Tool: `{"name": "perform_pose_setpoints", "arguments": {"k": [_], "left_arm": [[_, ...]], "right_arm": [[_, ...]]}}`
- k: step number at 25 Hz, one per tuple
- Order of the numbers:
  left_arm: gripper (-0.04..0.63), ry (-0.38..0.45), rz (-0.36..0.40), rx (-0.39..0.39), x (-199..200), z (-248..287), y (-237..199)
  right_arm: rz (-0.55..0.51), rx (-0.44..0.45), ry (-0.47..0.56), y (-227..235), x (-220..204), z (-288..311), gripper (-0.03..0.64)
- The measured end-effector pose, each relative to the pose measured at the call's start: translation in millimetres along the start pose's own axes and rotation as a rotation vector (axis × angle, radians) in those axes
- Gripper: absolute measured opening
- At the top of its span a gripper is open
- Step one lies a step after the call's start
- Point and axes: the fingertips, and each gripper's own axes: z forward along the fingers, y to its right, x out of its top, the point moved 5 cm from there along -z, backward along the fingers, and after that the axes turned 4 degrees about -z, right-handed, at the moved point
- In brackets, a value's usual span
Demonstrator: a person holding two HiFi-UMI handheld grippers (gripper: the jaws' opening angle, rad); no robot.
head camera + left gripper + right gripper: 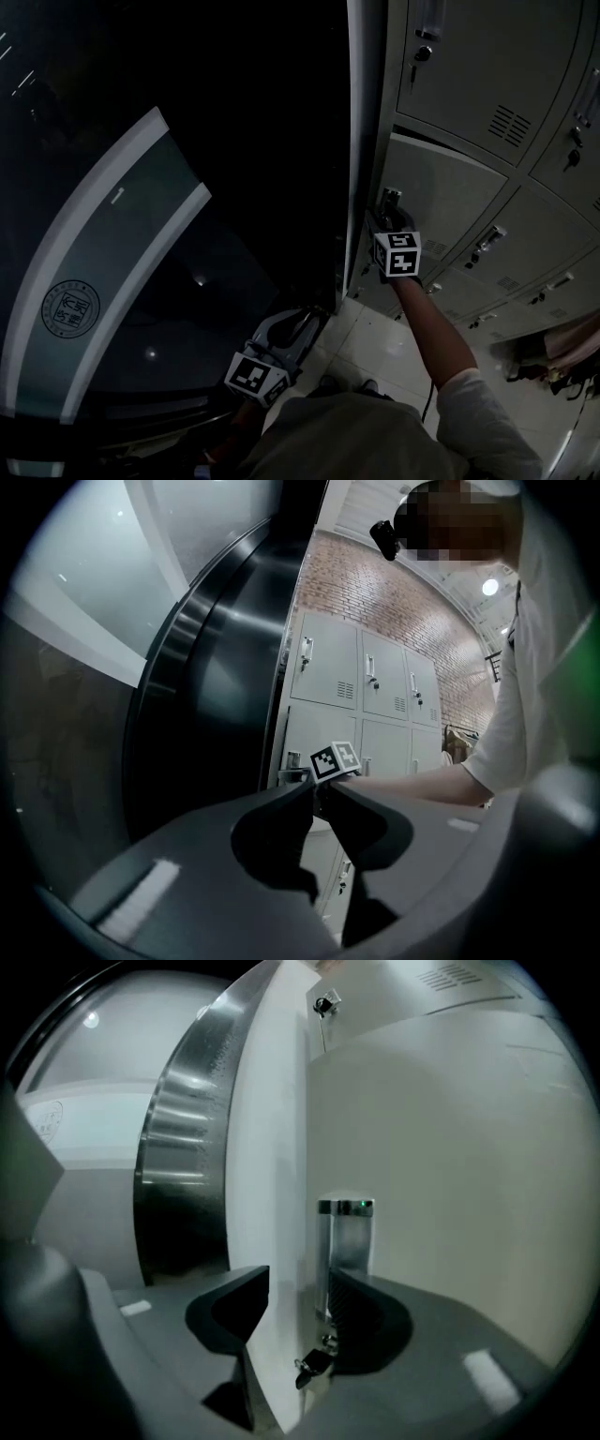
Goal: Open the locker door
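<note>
The grey locker door (455, 192) stands slightly ajar, with a dark gap along its top edge. My right gripper (387, 202) is at the door's left edge, by the chrome handle (390, 196). In the right gripper view the jaws straddle that edge (281, 1241): one lies behind it, the other against the handle (345, 1237), and both touch. A small key (312, 1365) hangs below the handle. My left gripper (314, 321) hangs low by the dark wall, away from the lockers. A narrow gap shows between the left gripper's (317, 785) tips, with nothing in it.
Several more grey lockers (497, 75) with handles and keys fill the right side. A dark curved wall (272, 141) with a pale band and a round emblem (70, 309) takes up the left. Pale floor tiles (366, 342) lie below. Clothes (553, 356) hang at the lower right.
</note>
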Motion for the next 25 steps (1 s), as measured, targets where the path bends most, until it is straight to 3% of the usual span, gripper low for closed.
{"name": "perform_pose_setpoints", "arguments": {"k": [3,6,15,25], "left_arm": [[0.139,-0.021,0.020,0.000,0.9,2.1,2.4],[0.144,0.050,0.065,-0.029,-1.5,6.4,1.8],[0.126,0.039,0.038,-0.084,-0.7,20.5,25.0],[0.127,0.017,0.025,-0.175,1.7,52.4,59.7]], "right_arm": [[-0.003,0.007,0.027,-12.0,-1.1,-21.3,0.160],[-0.014,0.012,0.043,-25.7,-1.9,-48.4,0.155],[-0.036,0.020,0.105,-44.3,-7.1,-142.1,0.116],[-0.034,0.020,0.144,-27.1,-15.8,-233.3,0.124]]}}
